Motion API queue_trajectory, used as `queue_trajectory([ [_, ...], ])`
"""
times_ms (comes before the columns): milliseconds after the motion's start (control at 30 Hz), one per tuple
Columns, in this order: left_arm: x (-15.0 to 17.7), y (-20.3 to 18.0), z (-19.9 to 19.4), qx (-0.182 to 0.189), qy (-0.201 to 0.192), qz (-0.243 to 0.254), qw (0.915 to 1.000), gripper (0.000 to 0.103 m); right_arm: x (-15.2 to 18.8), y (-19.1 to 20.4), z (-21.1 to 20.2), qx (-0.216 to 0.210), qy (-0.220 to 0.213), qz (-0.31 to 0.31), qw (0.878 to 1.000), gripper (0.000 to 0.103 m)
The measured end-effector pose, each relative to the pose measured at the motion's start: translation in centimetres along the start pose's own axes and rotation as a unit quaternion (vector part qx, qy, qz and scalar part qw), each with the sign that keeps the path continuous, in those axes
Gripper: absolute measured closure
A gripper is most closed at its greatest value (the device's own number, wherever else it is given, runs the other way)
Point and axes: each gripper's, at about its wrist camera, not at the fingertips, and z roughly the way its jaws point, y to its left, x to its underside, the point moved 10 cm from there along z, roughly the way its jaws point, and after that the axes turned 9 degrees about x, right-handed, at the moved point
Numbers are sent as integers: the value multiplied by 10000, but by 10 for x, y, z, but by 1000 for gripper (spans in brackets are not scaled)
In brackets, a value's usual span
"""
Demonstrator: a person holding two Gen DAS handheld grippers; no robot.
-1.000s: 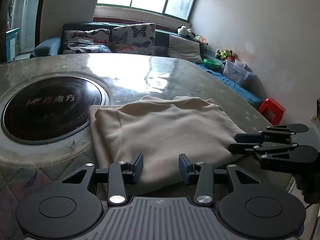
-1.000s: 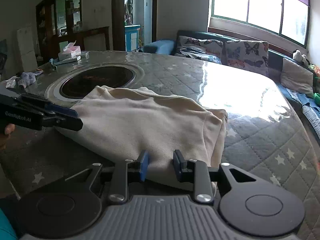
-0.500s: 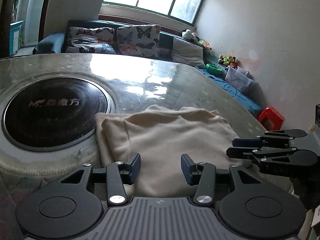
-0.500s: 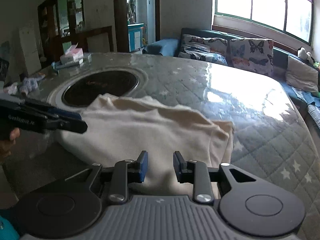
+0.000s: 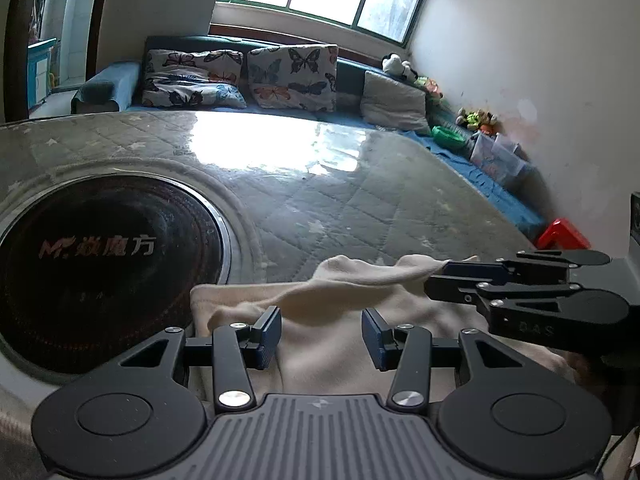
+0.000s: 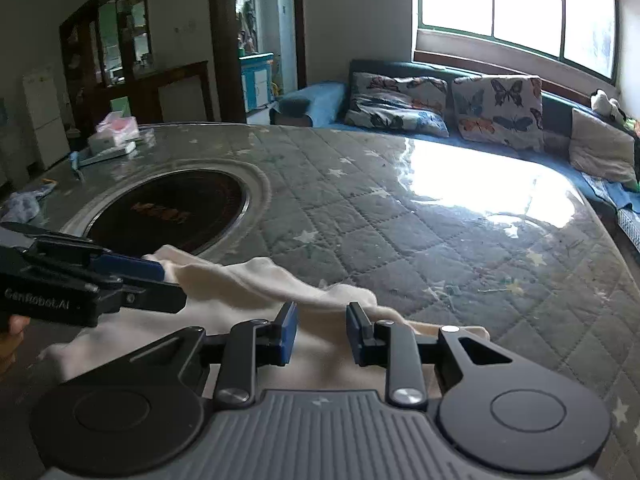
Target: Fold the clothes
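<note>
A cream folded garment [image 5: 340, 292] [image 6: 248, 284] lies on the quilted table cover [image 5: 340, 200]. Its far edge is a rumpled ridge just beyond both pairs of fingertips. My left gripper [image 5: 321, 316] is over the garment with its jaws apart, and cloth shows in the gap and beneath. My right gripper [image 6: 322, 312] is over the garment's right part, jaws apart by a narrower gap. Seen from the side, the left gripper [image 6: 168, 280] and the right gripper [image 5: 436, 280] each have their tip at the ridge. Whether the pads touch the cloth is unclear.
A round dark cooktop [image 5: 108, 272] is set into the table left of the garment. A tissue box [image 6: 114, 132] and a crumpled cloth [image 6: 20, 208] sit at the far left. A sofa with butterfly cushions [image 5: 240, 76] stands behind; a red stool [image 5: 564, 234] is on the right.
Both grippers have moved forward over the garment, from its near edge towards its far edge. The garment has stayed in place and the jaw gaps look the same.
</note>
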Motion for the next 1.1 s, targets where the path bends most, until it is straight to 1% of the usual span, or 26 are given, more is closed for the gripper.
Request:
queue_trajectory([
  [167,-5,3,16,-26,92,25,10000,57,5,-3,18,24,144,101,9998,77],
  [300,-10,7,23,-160,52,116,9998,58,2,-3,14,2,90,132,9999,77],
  [367,-11,10,27,-197,85,78,9997,58,-1,-3,11,-14,35,129,9999,77],
  [433,-10,11,29,-225,77,105,9997,58,-3,-1,10,-29,15,117,9999,77],
  [533,-11,10,29,-266,68,139,9995,58,-1,-1,18,-1,135,146,9998,77],
  [700,-12,10,22,-311,56,146,9994,56,-2,3,10,5,48,123,9999,76],
  [800,-12,12,13,-380,0,137,9992,50,-4,7,3,-12,1,90,10000,76],
  [867,-10,15,5,-462,-34,101,9989,43,-2,14,-3,-74,1,43,10000,73],
  [967,-5,20,-10,-565,-99,50,9983,36,1,25,-13,-176,-16,-62,9998,68],
  [1033,0,24,-22,-629,-152,81,9979,32,5,35,-21,-275,-43,-168,9995,66],
  [1100,6,27,-33,-700,-180,137,9973,31,9,45,-30,-374,-70,-274,9989,63],
])
